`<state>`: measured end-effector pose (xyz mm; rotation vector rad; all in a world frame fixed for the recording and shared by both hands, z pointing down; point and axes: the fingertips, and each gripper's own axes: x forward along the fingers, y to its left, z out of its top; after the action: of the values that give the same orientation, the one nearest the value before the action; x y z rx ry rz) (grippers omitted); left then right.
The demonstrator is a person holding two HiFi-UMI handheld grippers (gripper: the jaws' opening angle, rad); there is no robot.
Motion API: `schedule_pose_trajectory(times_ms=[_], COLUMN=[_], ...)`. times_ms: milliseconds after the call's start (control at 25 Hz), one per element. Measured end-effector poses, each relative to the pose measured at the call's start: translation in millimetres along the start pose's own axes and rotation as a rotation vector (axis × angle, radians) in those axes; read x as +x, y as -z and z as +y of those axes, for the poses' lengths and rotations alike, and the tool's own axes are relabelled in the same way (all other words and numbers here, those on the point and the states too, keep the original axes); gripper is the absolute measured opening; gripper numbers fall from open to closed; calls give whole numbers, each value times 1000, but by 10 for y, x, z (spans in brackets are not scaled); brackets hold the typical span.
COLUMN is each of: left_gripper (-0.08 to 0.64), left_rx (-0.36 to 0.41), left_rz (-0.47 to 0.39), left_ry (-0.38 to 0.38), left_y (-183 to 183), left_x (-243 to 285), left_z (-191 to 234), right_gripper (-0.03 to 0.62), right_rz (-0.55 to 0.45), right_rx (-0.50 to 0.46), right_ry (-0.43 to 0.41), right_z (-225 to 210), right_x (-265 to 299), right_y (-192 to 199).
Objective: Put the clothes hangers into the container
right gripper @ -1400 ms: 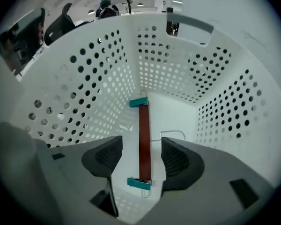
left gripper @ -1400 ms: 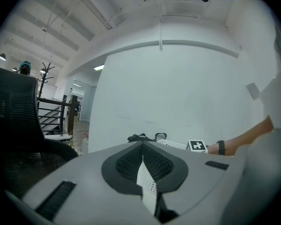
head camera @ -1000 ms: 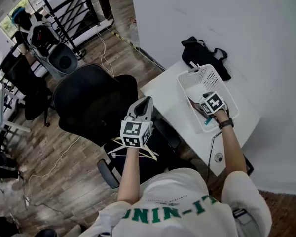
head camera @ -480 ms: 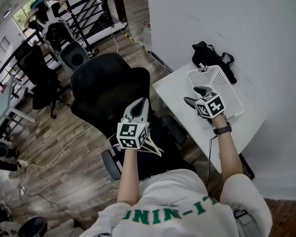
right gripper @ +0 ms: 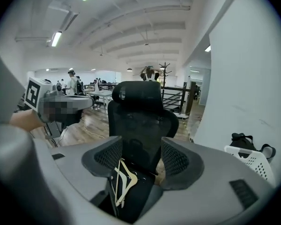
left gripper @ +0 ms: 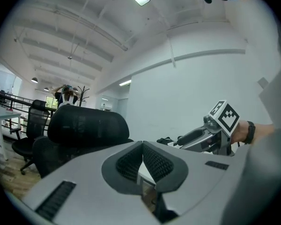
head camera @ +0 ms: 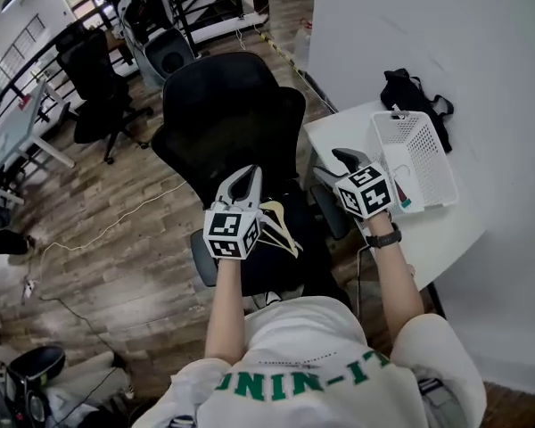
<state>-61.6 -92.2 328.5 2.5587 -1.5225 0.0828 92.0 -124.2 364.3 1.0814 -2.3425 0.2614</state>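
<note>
Hangers: small pile, pale wood, lying on the seat of the black office chair. Directly below and ahead of the right gripper, just right of the left gripper. In the right gripper view the pile sits framed in the gap between the jaws, well beyond the pads, not touched.

Right gripper: jaws spread wide and closing; nothing between the pads. It points away from the container and toward the chair.

Left gripper: jaws pressed together at the tips, empty. It hovers over the seat, close beside the pile.

Container: white perforated basket on the white counter, behind and to the right of the right gripper. A black bag lies beyond its far edge. Something with teal and reddish ends lies in the basket corner nearest the right gripper. Probably hangers already delivered, but too small to be sure. From the right gripper view only the basket rim shows, off to the right.

Progress, as judged: part done at most. The wooden pile on the seat is left to move and neither gripper holds anything. Next step looks like a reach down to the seat for a pick, then a carry back to the basket. The count of hangers in the pile is unclear.
</note>
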Motion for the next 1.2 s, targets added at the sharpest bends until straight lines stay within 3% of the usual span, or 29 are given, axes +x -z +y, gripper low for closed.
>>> schedule_pose_trajectory(times_ms=[280,520,920,1200], left_gripper=[14,14,12,12], left_rx=[-48,-94,-166,-228], left_rz=[30,76,133,213], left_ry=[-89,-139,-187,-193], left_y=[337,840,1866,2640], left_x=[-480,-517,-408,-148], left_z=[372,525,744,840], right_gripper=[272,273,273,273], right_rz=[19,98,285,390], right_rx=[5,22,72,217], right_ry=[-108,-215,-291,-317], right_z=[717,1032,1313,1340], right_x=[382,825,1687,2389], right_y=[95,535,1803,2804])
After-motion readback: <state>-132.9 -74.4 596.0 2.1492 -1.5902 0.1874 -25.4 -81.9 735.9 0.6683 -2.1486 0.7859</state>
